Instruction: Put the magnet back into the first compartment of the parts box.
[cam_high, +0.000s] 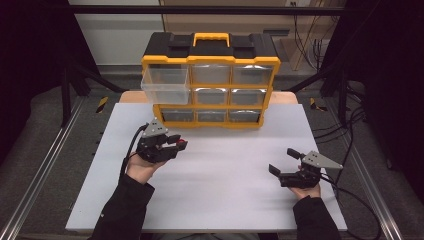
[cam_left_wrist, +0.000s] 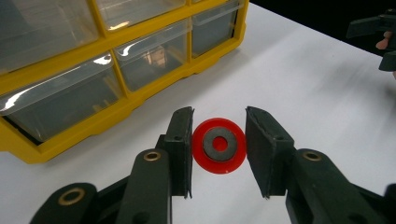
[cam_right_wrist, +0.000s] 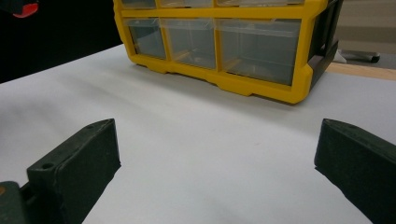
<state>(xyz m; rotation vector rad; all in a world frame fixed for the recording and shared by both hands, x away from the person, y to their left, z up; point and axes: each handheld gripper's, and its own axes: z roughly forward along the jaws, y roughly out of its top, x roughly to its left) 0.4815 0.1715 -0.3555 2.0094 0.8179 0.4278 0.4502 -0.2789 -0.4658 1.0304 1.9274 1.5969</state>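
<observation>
Pinching a red disc with a dark ring at its middle (cam_left_wrist: 219, 145), the left gripper (cam_high: 176, 142) holds it by the rim between its two black jaws, off the white table (cam_high: 215, 200) and left of centre, near the yellow drawer cabinet (cam_high: 210, 85). Gripping by the edge leaves the disc's face free, likely so it can be dropped flat into a drawer; the clear top-left drawer (cam_high: 165, 85) stands pulled out, and that looks the probable destination. The right gripper (cam_high: 285, 162) rests low at the near right with its jaws spread wide and nothing between them, apparently waiting. What the closed drawers contain is hard to make out through the glare, and the disc's underside is hidden.
</observation>
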